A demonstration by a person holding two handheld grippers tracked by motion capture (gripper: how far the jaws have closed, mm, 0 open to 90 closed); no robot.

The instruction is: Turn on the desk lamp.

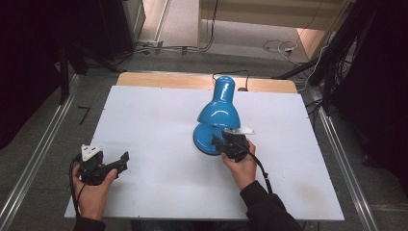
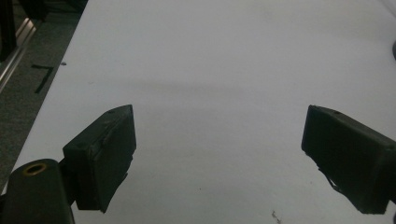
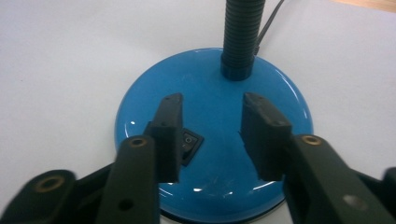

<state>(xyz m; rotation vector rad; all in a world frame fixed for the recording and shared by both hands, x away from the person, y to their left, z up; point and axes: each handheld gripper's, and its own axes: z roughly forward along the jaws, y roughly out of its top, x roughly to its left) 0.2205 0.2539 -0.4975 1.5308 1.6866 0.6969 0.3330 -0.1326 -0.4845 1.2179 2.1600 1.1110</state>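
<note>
A blue desk lamp (image 1: 219, 111) stands on the white table (image 1: 154, 120), its shade leaning over its round base (image 1: 202, 140). In the right gripper view the glossy blue base (image 3: 285, 105) carries a black rocker switch (image 3: 191, 143) and a black ribbed neck (image 3: 240, 37). My right gripper (image 3: 212, 100) hovers over the base with its jaws partly apart and nothing between them; one finger (image 3: 168, 135) stands right beside the switch, partly covering it. My left gripper (image 1: 122, 162) rests near the table's front left, jaws wide open over bare table (image 2: 215, 84).
The lamp's dark cord (image 3: 271, 21) runs off behind the base toward the table's far wooden edge (image 1: 192, 81). Metal rails (image 1: 38, 159) flank the table. Cables lie on the floor beyond (image 1: 279, 47).
</note>
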